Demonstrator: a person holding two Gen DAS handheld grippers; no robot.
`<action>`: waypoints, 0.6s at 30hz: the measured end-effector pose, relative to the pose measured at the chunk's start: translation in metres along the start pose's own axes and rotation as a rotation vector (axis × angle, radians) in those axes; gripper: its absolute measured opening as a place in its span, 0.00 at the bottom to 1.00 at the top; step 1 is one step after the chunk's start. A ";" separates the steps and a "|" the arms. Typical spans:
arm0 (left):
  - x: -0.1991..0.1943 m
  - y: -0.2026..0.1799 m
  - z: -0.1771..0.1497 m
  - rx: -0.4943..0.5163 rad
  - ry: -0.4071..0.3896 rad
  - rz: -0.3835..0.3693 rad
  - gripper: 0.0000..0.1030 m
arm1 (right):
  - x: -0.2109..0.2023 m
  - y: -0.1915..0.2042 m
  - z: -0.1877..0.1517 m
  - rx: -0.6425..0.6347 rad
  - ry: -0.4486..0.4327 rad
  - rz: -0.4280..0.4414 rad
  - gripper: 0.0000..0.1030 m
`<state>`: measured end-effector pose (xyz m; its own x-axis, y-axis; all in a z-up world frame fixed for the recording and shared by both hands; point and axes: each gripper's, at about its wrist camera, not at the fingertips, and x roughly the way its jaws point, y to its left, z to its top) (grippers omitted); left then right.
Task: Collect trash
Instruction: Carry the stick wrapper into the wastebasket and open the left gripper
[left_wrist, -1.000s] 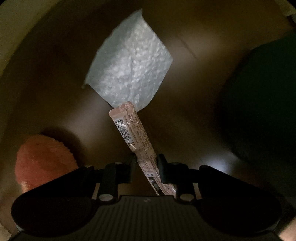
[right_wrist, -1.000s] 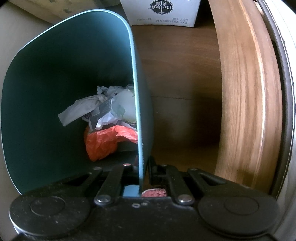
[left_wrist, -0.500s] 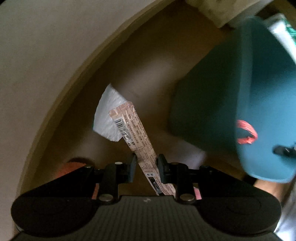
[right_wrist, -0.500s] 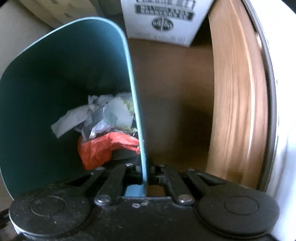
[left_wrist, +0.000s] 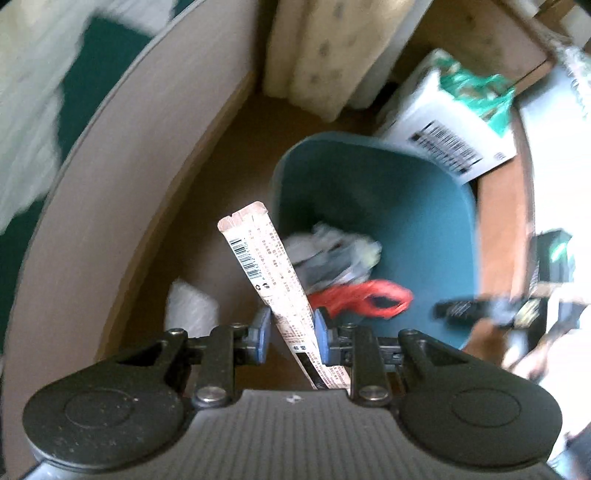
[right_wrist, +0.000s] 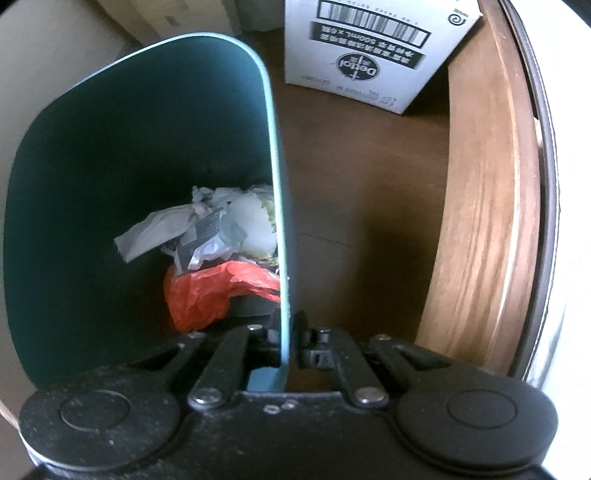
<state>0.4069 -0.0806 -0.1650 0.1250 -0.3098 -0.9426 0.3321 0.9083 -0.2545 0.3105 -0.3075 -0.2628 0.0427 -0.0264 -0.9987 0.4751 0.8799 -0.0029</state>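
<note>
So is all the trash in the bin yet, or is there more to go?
Not yet. Some is done: crumpled paper and an orange bag already lie in the green bin. In hand: the left claw grips a long wrapper above the bin, and the right claw pinches the bin's rim. Left to do: drop that wrapper in, then fetch the white scrap on the floor.
</note>
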 end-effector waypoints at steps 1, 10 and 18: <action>-0.001 -0.005 0.011 0.002 -0.016 -0.006 0.24 | -0.001 0.003 0.000 -0.008 -0.002 -0.002 0.05; 0.091 -0.056 0.068 0.132 0.095 -0.043 0.24 | -0.008 0.021 0.008 -0.099 -0.024 -0.029 0.08; 0.158 -0.079 0.063 0.180 0.206 -0.011 0.24 | -0.007 0.023 0.017 -0.093 -0.018 -0.025 0.09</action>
<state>0.4593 -0.2187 -0.2808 -0.0665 -0.2392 -0.9687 0.4953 0.8349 -0.2402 0.3358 -0.2949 -0.2546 0.0476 -0.0569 -0.9972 0.3922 0.9192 -0.0337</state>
